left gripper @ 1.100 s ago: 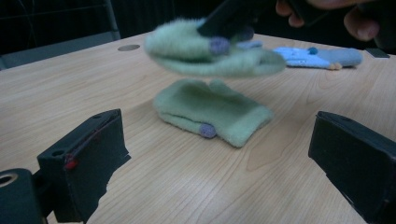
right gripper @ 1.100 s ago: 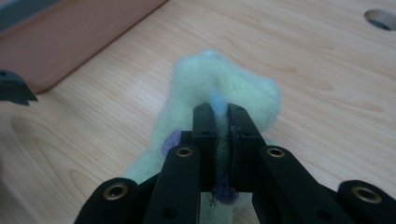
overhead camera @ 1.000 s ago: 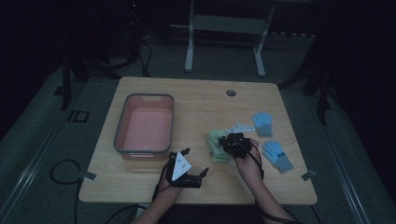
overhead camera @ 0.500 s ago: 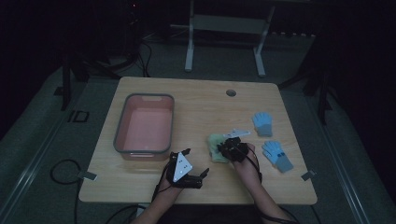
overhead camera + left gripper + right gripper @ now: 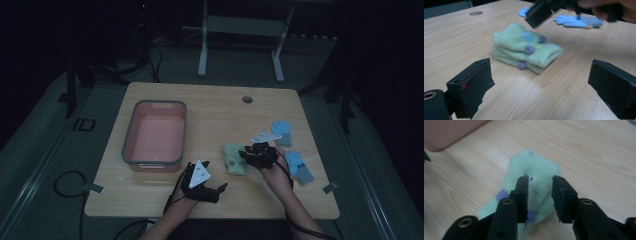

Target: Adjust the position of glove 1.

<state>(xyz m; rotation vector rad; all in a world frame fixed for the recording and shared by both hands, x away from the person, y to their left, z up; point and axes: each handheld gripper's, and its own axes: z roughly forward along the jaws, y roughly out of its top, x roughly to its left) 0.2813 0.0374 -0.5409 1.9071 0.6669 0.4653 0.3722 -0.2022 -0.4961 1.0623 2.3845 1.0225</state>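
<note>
- We're at the approach stage, by our reading: the right gripper (image 5: pixel 248 154) hangs over the folded green glove (image 5: pixel 234 159), lined up for a pick but not gripping yet.
- In the right gripper view the jaws stand partly apart with a gap between them, released and holding nothing; the green glove (image 5: pixel 531 180) lies on the wood beyond them.
- We can't tell from that view whether the tips touch the fleece or hover just above it.
- Our left gripper (image 5: pixel 213 191) waits near the front edge of the table (image 5: pixel 220 112), jaws spread wide and empty, as the left gripper view shows them framing the green glove (image 5: pixel 525 48) from a little way off.
- Next, we judge, the right jaws need to drop onto the stack and close on enough thickness to lift both layers together; a shallow bite might peel off the top one alone.
- The pink bin (image 5: pixel 154 136) sits to the left, well apart from the glove, and looks the likely place for it; that's our guess, not a thing seen.
- The glove itself: pale mint, fuzzy, folded into a soft low pile, with purple dots and a blue patch on top. It should squash easily under the jaws.
- It lies just right of the table's centre, near the person's side.
- Two blue gloves (image 5: pixel 299 166) lie farther right, apart from the green one.
</note>
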